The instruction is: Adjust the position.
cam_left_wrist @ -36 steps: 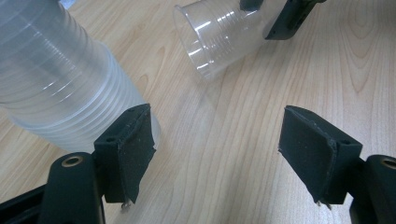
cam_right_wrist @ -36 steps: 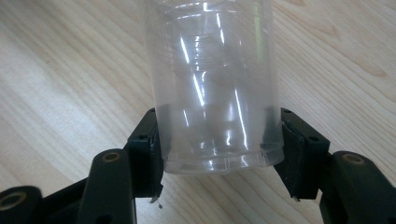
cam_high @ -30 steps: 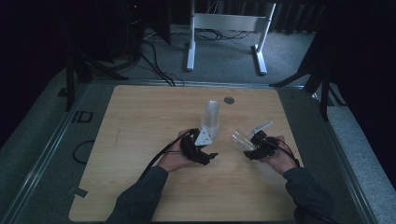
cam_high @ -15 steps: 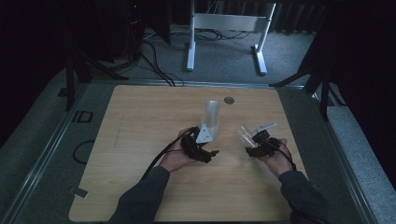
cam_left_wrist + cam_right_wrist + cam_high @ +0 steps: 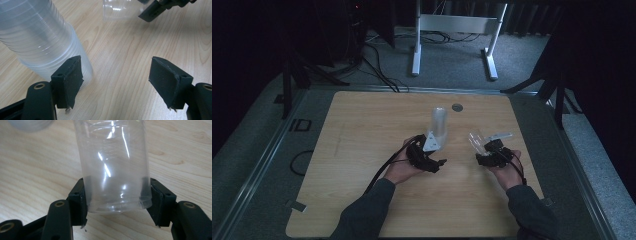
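Right gripper (image 5: 484, 146): drawn slightly back toward the person.
Clear cup (image 5: 475, 140): moved with it, apparently now tilted differently.

Your cup stack (image 5: 37, 37) runs off the frame's top and left edges; your single cup (image 5: 113, 167) loses its far end likewise.

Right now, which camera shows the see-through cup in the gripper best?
The right gripper view: the single cup sits big and close, pinched between the right gripper jaws. The left gripper view catches just its blurry edge at the top. The high view shows it tiny beside the cup stack.
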Tool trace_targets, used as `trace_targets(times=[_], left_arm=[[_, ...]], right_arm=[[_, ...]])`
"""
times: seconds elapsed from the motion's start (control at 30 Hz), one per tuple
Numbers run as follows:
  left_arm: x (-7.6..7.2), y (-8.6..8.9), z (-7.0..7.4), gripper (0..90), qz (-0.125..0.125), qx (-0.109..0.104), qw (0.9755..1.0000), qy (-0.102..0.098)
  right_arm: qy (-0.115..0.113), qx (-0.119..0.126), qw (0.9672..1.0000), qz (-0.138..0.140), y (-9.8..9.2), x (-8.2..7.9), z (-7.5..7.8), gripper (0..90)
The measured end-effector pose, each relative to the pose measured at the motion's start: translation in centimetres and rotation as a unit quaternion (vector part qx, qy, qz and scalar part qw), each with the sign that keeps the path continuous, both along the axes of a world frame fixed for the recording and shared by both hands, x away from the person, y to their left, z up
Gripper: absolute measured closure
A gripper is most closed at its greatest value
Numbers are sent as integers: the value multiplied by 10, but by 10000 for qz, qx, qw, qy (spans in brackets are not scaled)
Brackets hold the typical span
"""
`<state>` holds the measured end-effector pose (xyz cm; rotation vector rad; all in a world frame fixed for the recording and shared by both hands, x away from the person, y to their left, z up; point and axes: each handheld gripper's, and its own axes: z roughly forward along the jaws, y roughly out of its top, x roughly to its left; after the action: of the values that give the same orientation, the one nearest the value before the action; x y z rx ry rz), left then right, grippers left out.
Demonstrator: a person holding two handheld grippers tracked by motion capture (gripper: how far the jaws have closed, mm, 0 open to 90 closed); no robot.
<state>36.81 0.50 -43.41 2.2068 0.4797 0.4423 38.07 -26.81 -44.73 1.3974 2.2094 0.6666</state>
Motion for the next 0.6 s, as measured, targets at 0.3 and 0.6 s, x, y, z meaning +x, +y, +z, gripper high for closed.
trace_targets(times=[0.3, 0.6], left_arm=[[1, 0, -1, 265, 64, -115, 9999, 68], [2, 0, 0, 265, 79, -170, 9998, 74]], right_arm=[[-334, 307, 9985, -292, -3, -2, 3, 418], [-651, 264, 9962, -514, -1, -5, 5, 418]])
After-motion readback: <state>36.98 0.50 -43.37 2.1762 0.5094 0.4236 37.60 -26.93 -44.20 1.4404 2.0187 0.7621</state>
